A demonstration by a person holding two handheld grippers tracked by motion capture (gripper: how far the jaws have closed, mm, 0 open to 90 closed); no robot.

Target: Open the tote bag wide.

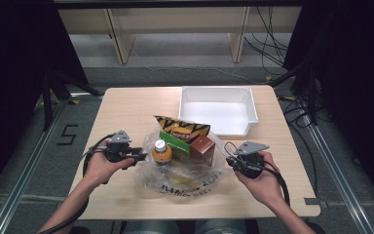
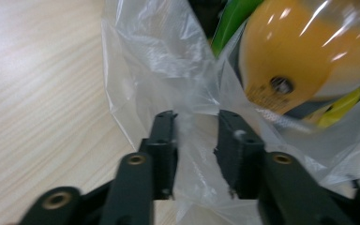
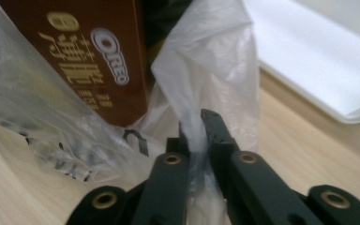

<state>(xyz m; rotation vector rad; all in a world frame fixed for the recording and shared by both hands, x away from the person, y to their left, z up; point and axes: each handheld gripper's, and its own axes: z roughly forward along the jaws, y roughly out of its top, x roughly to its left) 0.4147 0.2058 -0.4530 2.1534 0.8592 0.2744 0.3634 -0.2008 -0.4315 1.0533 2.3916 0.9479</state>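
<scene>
A clear plastic bag (image 1: pixel 180 168) sits near the middle of the wooden table (image 1: pixel 126 109), toward the near edge, with its mouth open upward. Inside it stand an orange bottle (image 1: pixel 161 152) on the left, a brown biscuit box (image 1: pixel 202 147) on the right, and a yellow and green snack packet (image 1: pixel 181 129) rising at the far side. The left gripper (image 1: pixel 137 156) comes in from the left at the bag's left edge; in the left gripper view its jaws stand a narrow way apart with a fold of the bag's film between them, and the pads do not press together on it, the orange bottle (image 2: pixel 304 56) lying just beyond to the right. The right gripper (image 1: pixel 231 161) comes in from the right at the bag's right edge; in the right gripper view its jaws are pinched on a gathered strip of the plastic bag (image 3: pixel 215 61), just beside the brown biscuit box (image 3: pixel 93 51). A white tray (image 1: pixel 218 92) lies at the far right of the table, just beyond the bag and apart from both grippers, its near rim open. The left part of the table is bare wood from the bag out to the left edge, and a strip of bare wood runs along the near edge below the bag. To the right of the right hand (image 1: pixel 263 183) the tabletop stays free out to the right edge.
</scene>
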